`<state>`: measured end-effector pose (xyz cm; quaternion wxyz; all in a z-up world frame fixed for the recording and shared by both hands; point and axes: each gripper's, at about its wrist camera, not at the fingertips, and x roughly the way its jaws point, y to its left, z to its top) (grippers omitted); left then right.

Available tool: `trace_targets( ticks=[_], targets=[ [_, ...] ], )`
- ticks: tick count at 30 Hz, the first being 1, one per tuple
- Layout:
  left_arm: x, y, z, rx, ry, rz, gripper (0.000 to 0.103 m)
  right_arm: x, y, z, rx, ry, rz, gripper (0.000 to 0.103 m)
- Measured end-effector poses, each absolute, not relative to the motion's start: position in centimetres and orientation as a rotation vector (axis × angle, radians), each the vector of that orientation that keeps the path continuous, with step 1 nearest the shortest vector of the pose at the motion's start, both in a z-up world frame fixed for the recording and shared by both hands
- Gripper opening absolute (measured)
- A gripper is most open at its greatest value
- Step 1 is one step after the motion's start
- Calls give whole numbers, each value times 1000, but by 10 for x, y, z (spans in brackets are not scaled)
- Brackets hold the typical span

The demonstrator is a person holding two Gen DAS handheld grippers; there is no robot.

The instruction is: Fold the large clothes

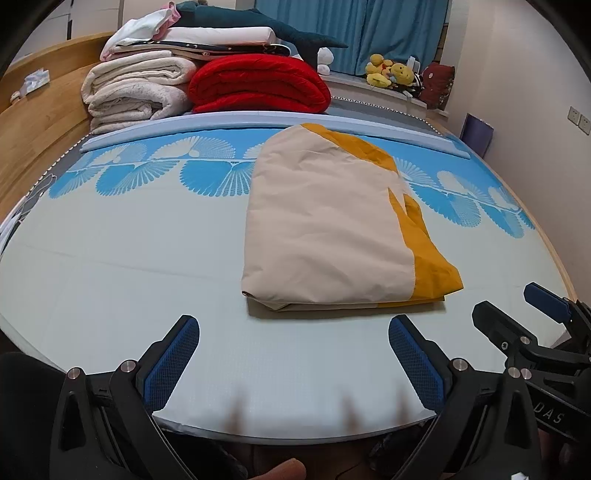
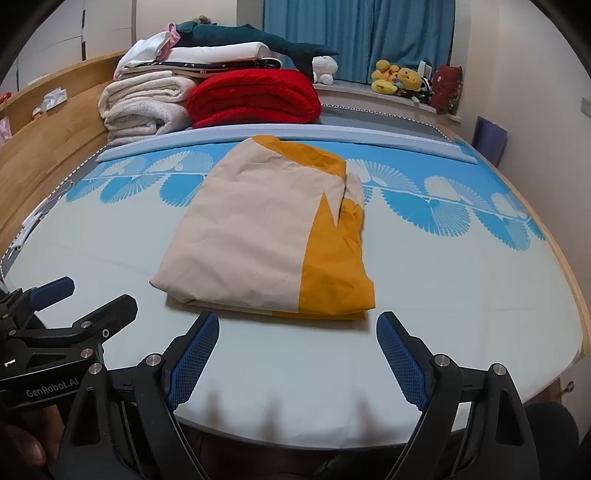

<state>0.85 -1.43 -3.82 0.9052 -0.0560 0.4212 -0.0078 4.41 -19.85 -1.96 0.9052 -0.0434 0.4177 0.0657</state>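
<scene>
Folded garment (image 1: 332, 225), cream with a mustard-yellow panel along its right side: we list it lying flat on the bed sheet (image 1: 129, 266), a neat rectangular bundle at about 12 o'clock from both grippers and apart from each.

Going left to right in the left wrist view, we record:
- Wooden headboard (image 1: 40, 122) at 10 o'clock, with a tissue pack on its ledge.
- Stack of cream blankets (image 1: 136, 92) at 11 o'clock, with white and dark folded linen on top.
- Red quilt (image 1: 258, 85), rolled, touching the cream stack on its right.
- Dark teal plush (image 1: 266, 26) lying across the top of the pile.
- Blue curtains (image 1: 351, 29) at 12 o'clock.
- Yellow stuffed toys (image 1: 388, 72) on the sill at 1 o'clock.
- Left gripper (image 1: 295, 356), fingers spread wide, nothing between them, over bare sheet short of the garment's near edge.
- Right gripper (image 1: 517, 306) entering at 4 o'clock, just beside the left one.

In the right wrist view we record the right gripper's blue pads (image 2: 195, 358) set wide apart and holding nothing, with the garment's near edge just beyond them; the left gripper shows at 9 o'clock.
</scene>
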Motion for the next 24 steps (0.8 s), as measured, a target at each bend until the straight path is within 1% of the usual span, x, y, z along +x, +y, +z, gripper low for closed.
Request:
trace_targets(
  ticks=[24],
  targets=[
    [9,-14,-38,-113,869,-15,102,45,-198,-21,-92,865,137,87]
  ],
)
